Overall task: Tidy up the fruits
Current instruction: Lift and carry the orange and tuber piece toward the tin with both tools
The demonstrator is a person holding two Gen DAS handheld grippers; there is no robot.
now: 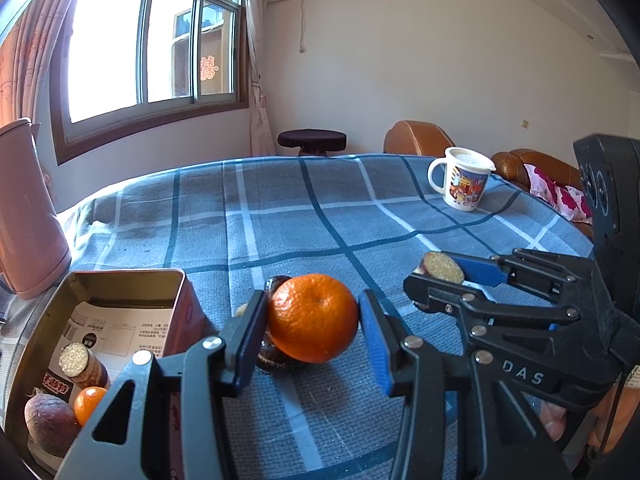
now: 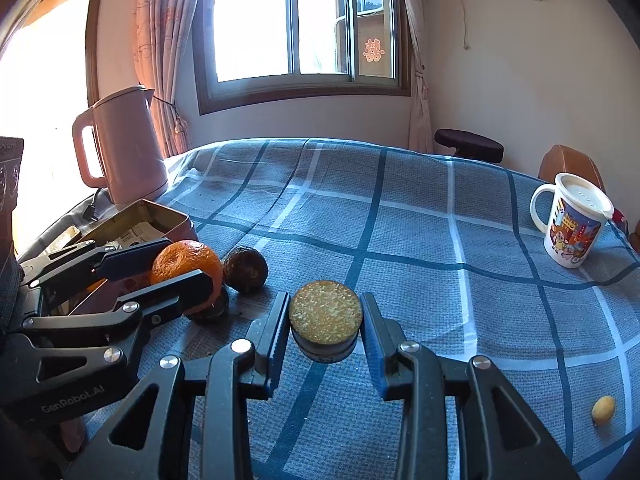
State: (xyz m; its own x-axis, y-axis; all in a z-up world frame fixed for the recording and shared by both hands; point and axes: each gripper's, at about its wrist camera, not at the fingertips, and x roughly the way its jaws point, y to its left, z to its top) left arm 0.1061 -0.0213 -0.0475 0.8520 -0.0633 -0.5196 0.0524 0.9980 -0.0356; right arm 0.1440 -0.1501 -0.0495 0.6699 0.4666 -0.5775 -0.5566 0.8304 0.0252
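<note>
Two tools were loaded: left tool (image 1: 312, 320) clamped the orange (image 1: 313, 318), right tool (image 2: 325, 320) clamped a cut sugarcane piece (image 2: 325, 318), above the surface (image 2: 400, 220). Round fruit could slip before reaching the tin (image 1: 120, 280), near left.

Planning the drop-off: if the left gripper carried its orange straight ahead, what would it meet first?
Probably only bare tablecloth. The left gripper points past the tin, which sits to its left; depth is unclear.

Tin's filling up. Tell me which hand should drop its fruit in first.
Left. The left gripper, holding the orange, sits right beside the open tin; the right gripper with its sugarcane piece is farther away.
</note>
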